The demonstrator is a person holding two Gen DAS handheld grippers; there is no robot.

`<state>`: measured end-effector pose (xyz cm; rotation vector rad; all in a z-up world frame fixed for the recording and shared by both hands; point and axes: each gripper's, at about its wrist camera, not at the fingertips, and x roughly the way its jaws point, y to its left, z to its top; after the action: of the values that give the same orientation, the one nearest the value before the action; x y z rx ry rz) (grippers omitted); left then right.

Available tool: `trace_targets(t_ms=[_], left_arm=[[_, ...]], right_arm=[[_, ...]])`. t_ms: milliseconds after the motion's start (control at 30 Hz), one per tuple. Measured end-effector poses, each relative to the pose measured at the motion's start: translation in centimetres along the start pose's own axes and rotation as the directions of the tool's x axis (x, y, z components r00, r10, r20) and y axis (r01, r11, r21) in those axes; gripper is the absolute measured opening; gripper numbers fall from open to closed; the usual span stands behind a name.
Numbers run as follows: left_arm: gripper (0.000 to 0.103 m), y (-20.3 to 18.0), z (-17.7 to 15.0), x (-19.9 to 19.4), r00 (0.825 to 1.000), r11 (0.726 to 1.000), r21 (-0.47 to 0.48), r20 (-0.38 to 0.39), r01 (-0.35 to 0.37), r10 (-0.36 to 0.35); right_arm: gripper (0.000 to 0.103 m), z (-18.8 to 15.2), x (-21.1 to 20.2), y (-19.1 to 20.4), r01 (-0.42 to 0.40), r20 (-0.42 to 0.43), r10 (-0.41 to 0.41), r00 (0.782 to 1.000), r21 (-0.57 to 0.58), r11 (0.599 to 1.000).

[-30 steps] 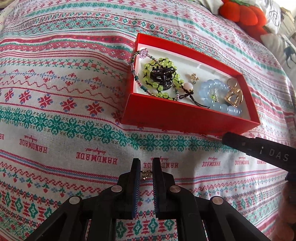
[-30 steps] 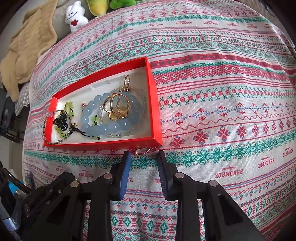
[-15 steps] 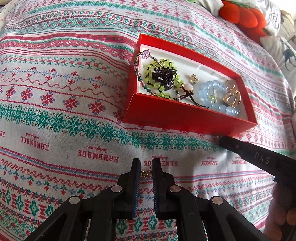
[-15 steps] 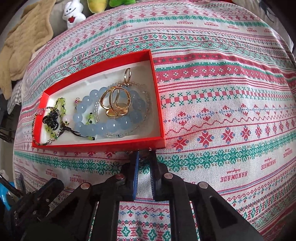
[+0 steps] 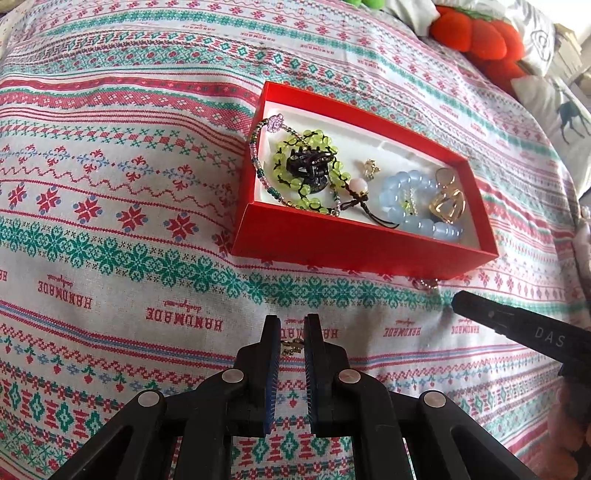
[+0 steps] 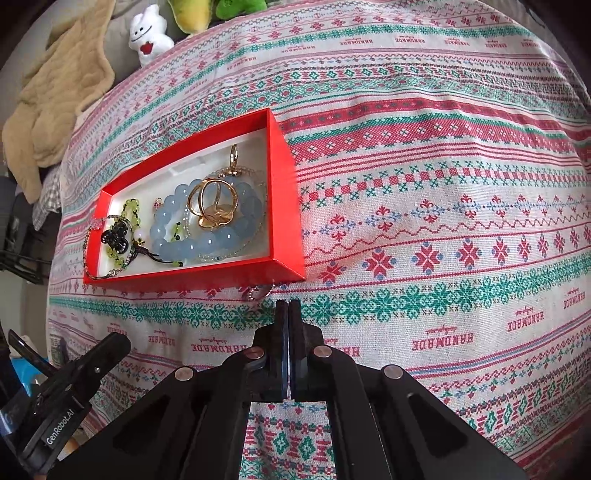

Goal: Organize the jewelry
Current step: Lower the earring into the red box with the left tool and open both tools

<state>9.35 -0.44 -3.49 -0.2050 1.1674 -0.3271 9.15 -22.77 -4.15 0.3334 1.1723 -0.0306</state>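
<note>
A red box with a white lining lies on the patterned cloth. It holds a green bead bracelet, a black hair clip, a blue bead bracelet and gold rings. My left gripper is narrowed on a small gold jewelry piece well in front of the box. My right gripper is shut with nothing seen between its fingers. A small silver ring lies on the cloth just beyond its tips, by the box's near wall.
Plush toys lie at the cloth's far edge: an orange one, a white one and green ones. A beige blanket lies at the far left. The left gripper's body shows at the lower left.
My right gripper has closed fully and drawn back a little from the box; the silver ring stays on the cloth. My left gripper has kept its hold and place.
</note>
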Motion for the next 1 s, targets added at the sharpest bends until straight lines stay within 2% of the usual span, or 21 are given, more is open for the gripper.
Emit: trace_targets(t_ms=[67,167,233,300,333,567,600,633,667,900,967,1000], left_arm=[[0.007,0.2,0.0,0.1,1.0,1.0,-0.005,-0.001,-0.002,0.002],[0.007,0.4,0.0,0.0,1.0,1.0,-0.015,0.001,0.0,0.0],[0.007,0.5,-0.1,-0.1,1.0,1.0,-0.016,0.002,0.002,-0.002],[0.007,0.5,-0.2,0.0,1.0,1.0,-0.014,0.001,0.0,0.0],[0.007,0.4,-0.3,0.1,1.0,1.0,-0.013,-0.001,-0.002,0.002],[0.007,0.2,-1.0,0.6,1.0,1.0,-0.004,-0.016,-0.012,0.012],[0.007,0.1,-1.0,0.7,1.0,1.0,-0.002,-0.019,-0.013,0.013],[0.007,0.0,-1.1,0.9,1.0,1.0,0.0,-0.022,-0.014,0.014],[0.007,-0.1,-1.2,1.0,1.0,1.0,0.003,-0.025,-0.015,0.015],[0.007,-1.1,-0.8,1.4,1.0,1.0,0.011,-0.025,-0.006,0.006],[0.007,-1.1,-0.6,1.3,1.0,1.0,0.008,-0.021,-0.001,0.002],[0.007,-1.1,-0.5,1.2,1.0,1.0,0.006,-0.019,0.002,-0.001]], right_arm=[[0.0,0.0,-0.2,-0.3,-0.029,0.002,0.029,1.0,0.016,0.999],[0.005,-0.1,-0.8,-0.3,-0.045,0.011,0.044,0.999,0.025,0.999],[0.029,-0.1,-0.8,0.4,-0.044,0.015,0.044,0.999,0.005,0.999],[0.044,0.0,-0.6,1.3,-0.036,0.023,0.037,0.999,-0.015,0.999],[0.044,0.0,-0.4,1.8,-0.026,0.024,0.027,0.999,-0.026,0.999],[0.041,0.5,2.3,3.7,0.095,0.036,-0.093,0.995,-0.083,0.992],[0.037,0.4,2.3,3.9,0.112,0.046,-0.108,0.993,-0.098,0.989],[0.025,0.3,2.4,4.2,0.135,0.052,-0.129,0.99,-0.112,0.985],[0.02,0.3,2.6,4.2,0.159,0.057,-0.153,0.987,-0.123,0.98],[0.018,0.4,2.1,3.2,0.122,0.047,-0.116,0.992,-0.15,0.981],[0.003,0.4,1.9,3.1,0.103,0.027,-0.1,0.995,-0.144,0.984],[0.003,0.4,1.7,2.7,0.087,0.019,-0.085,0.996,-0.137,0.987]])
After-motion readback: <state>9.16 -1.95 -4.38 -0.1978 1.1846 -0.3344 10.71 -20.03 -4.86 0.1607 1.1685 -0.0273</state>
